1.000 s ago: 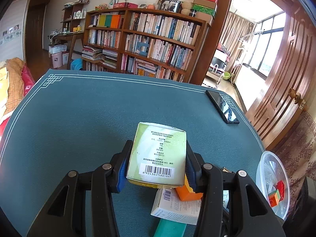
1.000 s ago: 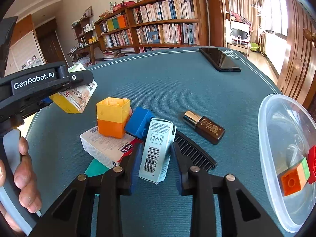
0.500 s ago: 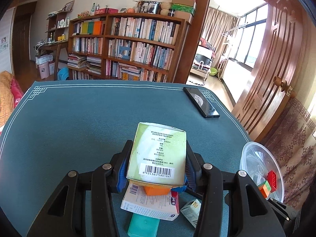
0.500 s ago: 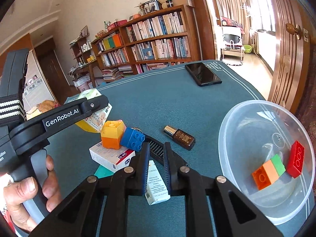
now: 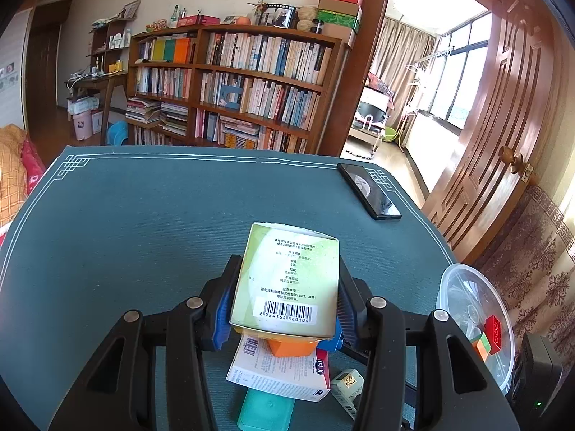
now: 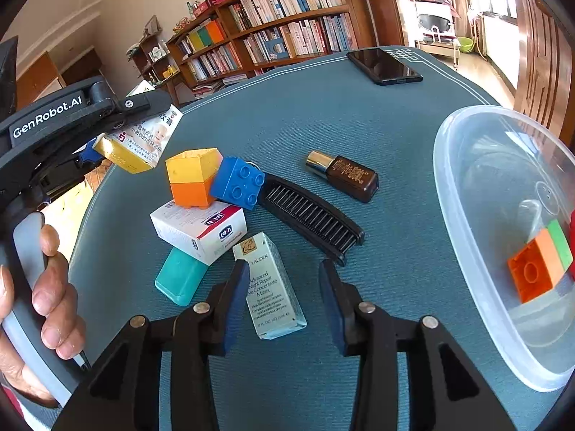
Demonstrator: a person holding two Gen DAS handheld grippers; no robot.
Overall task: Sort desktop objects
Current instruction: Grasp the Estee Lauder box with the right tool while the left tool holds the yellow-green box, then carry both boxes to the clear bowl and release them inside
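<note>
My left gripper (image 5: 284,300) is clamped on a green-and-yellow carton (image 5: 285,282), pads pressing its two side faces, the barcode panel facing the camera and the carton's long axis running forward along the fingers, held above the table (image 5: 143,222). From the right wrist view that same carton (image 6: 143,140) hangs clear of the cloth, tilted, just beside the stacked yellow-and-orange block (image 6: 194,177).

My right gripper (image 6: 284,303) stands open, jaws spread wide. Between them lies the pale blue Estée Lauder box (image 6: 269,287), flat on the table, its long axis pointing away from me and slightly left; the left pad sits just beside its edge, the right pad well apart.

Beyond it, a white-and-red box (image 6: 199,231) rests partly on a teal case (image 6: 178,280); the yellow-and-orange block stands on the white box, and a blue brick (image 6: 237,183) leans against the block. A black comb (image 6: 312,217) runs diagonally, and a brown bottle (image 6: 343,176) lies on its side, gold cap to the left. A phone (image 6: 382,66) lies at the far edge.

To my right, the clear plastic bowl (image 6: 463,244) holds an orange-and-green block (image 6: 539,264); the left view also shows a red brick (image 5: 493,330) in it.
</note>
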